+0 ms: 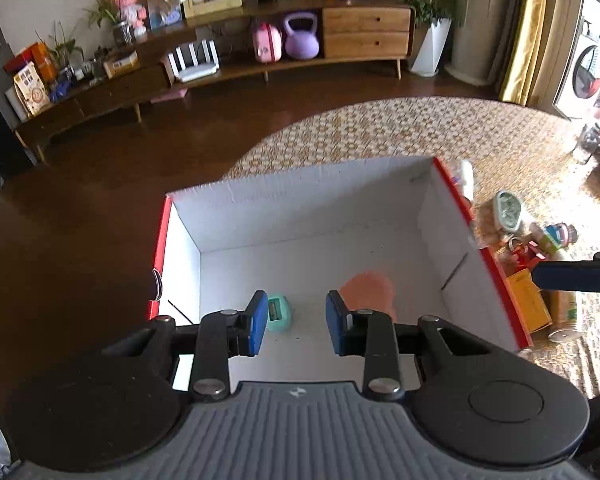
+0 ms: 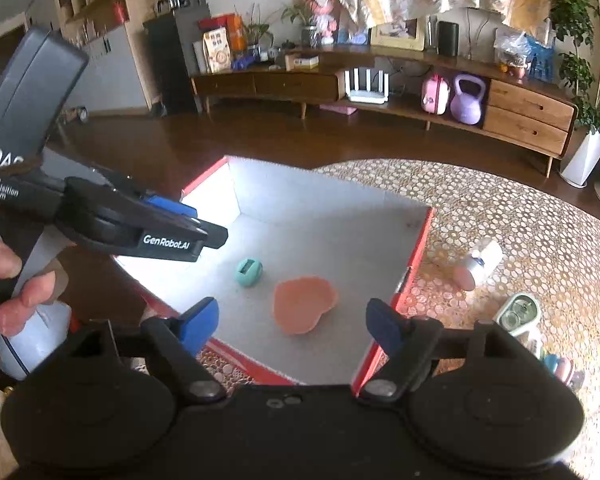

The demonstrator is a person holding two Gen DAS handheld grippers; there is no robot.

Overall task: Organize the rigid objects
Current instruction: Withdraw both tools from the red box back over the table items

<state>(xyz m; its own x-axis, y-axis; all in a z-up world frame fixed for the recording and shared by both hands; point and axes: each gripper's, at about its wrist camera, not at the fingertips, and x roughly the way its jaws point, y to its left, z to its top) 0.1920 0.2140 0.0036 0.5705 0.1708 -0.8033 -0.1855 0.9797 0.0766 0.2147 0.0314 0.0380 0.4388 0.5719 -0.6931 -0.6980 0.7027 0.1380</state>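
a: patterned tablecloth (image 2: pixel 520 216) under a red-edged box (image 1: pixel 496 276); inside lie a teal egg-shaped gadget (image 2: pixel 249 272) and a peach heart dish (image 2: pixel 304 310).
b: your left gripper (image 1: pixel 296 322) hangs narrow and empty, your right gripper (image 2: pixel 292 320) wide and empty.
a: next, the pale green case (image 2: pixel 518 314) outside; it looks light, stiff and slick, so pinch its long sides.

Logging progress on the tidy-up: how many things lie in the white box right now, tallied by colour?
Teal egg-shaped gadget: 1
Salmon-pink heart-shaped dish: 1
Total in the red-edged white cardboard box: 2
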